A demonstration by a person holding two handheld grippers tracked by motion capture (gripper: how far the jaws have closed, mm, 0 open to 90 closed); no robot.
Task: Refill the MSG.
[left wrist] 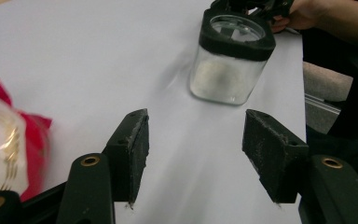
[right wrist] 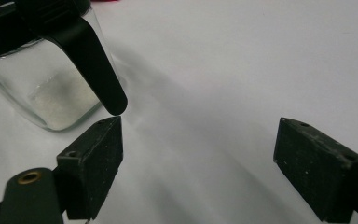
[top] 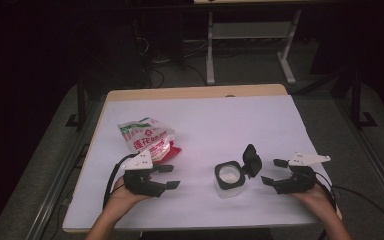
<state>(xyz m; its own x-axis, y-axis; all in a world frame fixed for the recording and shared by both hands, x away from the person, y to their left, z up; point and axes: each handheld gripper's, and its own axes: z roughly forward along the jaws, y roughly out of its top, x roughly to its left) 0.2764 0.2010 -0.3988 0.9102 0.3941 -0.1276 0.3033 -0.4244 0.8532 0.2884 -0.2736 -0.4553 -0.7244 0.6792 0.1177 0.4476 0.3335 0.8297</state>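
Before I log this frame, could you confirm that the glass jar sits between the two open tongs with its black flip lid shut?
Not quite: the glass jar does sit between the open left tongs and right tongs, but its black flip lid stands open, hinged up beside the mouth, as the high view shows.

Left gripper (top: pixel 170 176): held low in the left hand (top: pixel 122 195), jaws spread.
Right gripper (top: pixel 274 171): held likewise, jaws parted wide.

White-covered table (top: pixel 200 107) with a pale wooden edge along its far side, grey carpeted floor (top: pixel 245 67) all around, white metal desk frame (top: pixel 250 37) behind, dark cables (top: pixel 152 62) tangled beneath, dim unlit room, light falling on the tabletop
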